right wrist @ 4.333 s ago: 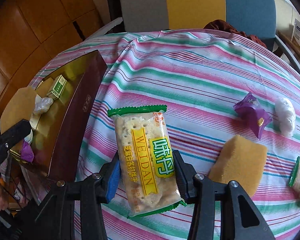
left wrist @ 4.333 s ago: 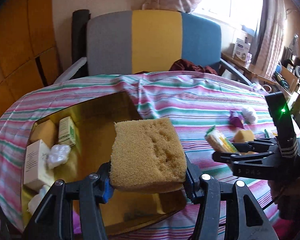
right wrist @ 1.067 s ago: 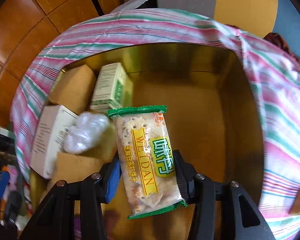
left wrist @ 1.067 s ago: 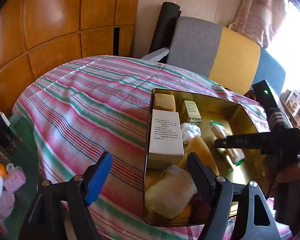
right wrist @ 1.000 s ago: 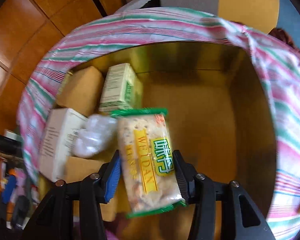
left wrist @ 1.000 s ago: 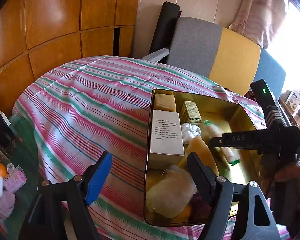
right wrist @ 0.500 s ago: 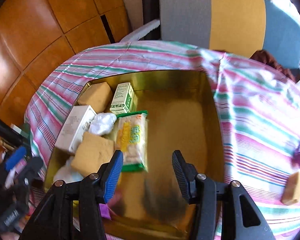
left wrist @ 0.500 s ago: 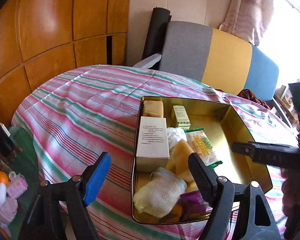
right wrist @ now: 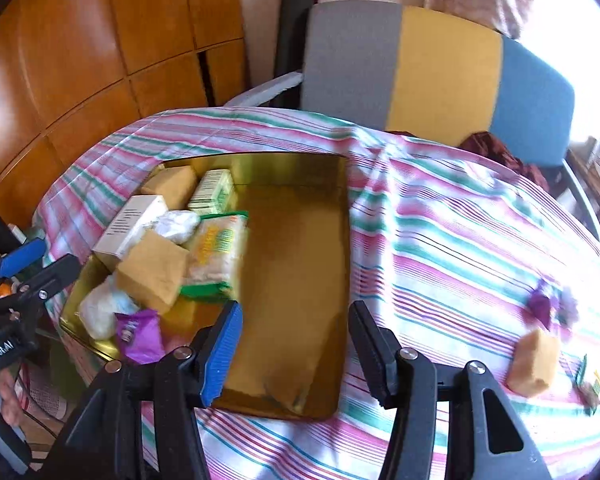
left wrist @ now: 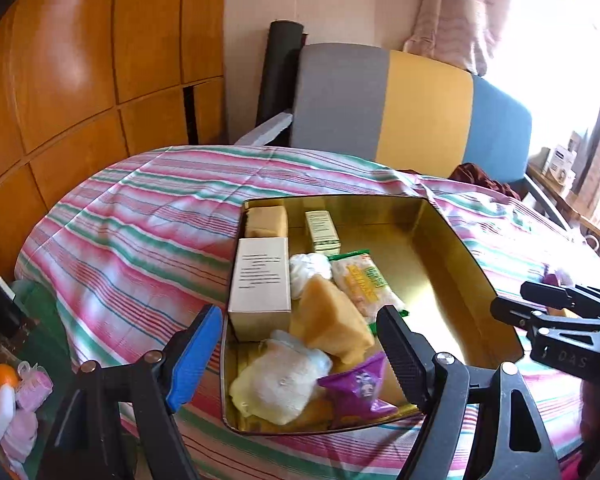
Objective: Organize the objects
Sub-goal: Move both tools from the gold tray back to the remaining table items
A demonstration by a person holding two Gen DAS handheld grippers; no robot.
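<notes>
Left wrist view only: the white box [left wrist: 260,280] is showing its printed top face, and the right gripper [left wrist: 540,308] is reaching in from the right edge, beside the tin's right wall.
Right wrist view only: a loose sponge [right wrist: 534,362], a purple wrapper [right wrist: 542,306] and a small green-edged packet [right wrist: 590,386] are lying on the striped tablecloth [right wrist: 440,240] of the table, well apart from the tin; these are blurred. The left gripper [right wrist: 24,264] is showing at the left edge, with a hand [right wrist: 0,404] below it.
Gold tin [left wrist: 452,280]: it is sitting on the table and holding everything gathered along its left side; the right half is bare.
Cracker packet [left wrist: 364,284]: it is lying flat in the tin, touching the big sponge [left wrist: 332,326] and the white wad [left wrist: 310,270].
Other contents: a small sponge [left wrist: 268,220] and a green carton [left wrist: 322,230] are lying at the far end; a pale pouch [left wrist: 280,376] and a purple packet [left wrist: 356,386] are lying at the near end.
Left gripper: its jaws are standing wide apart over the tin's near left corner, holding nothing and touching nothing.
Right gripper: its jaws have just been opening; they are standing apart above the tin's bare floor with nothing between them.
</notes>
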